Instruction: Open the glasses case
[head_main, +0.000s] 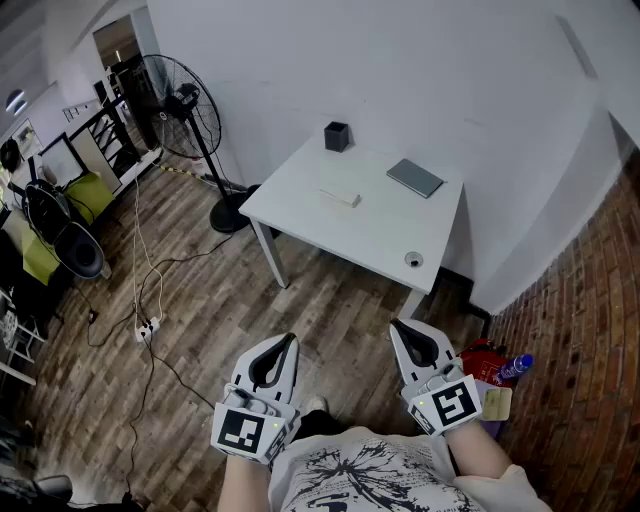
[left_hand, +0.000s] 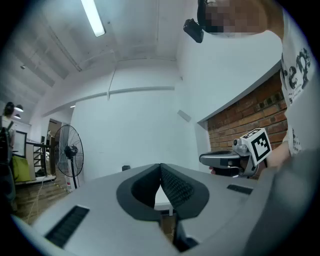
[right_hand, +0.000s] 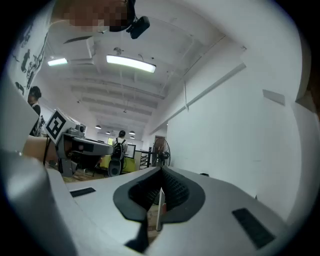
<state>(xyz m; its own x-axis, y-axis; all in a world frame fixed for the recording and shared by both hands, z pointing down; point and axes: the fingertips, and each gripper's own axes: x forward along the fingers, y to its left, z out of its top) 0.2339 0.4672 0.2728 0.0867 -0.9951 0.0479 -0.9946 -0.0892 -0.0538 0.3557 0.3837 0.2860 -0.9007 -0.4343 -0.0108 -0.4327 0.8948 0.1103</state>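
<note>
White table (head_main: 380, 230) stands well ahead of the person and carries four things: one black cup (head_main: 337, 136), one flat grey box (head_main: 415, 178) that is probably the glasses case, one pale bar (head_main: 341, 196) and one small round cap (head_main: 413, 260). The two tongs, left (head_main: 290, 340) and right (head_main: 397, 326), are held level at the waist. Both are pressed together on nothing, likely because the approach hasn't begun. The box lies far beyond reach.

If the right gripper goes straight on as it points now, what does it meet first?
Probably the white table, at its near side: the right gripper, shut and empty, points level at it, with nothing seen between. Depth is unclear.
</note>
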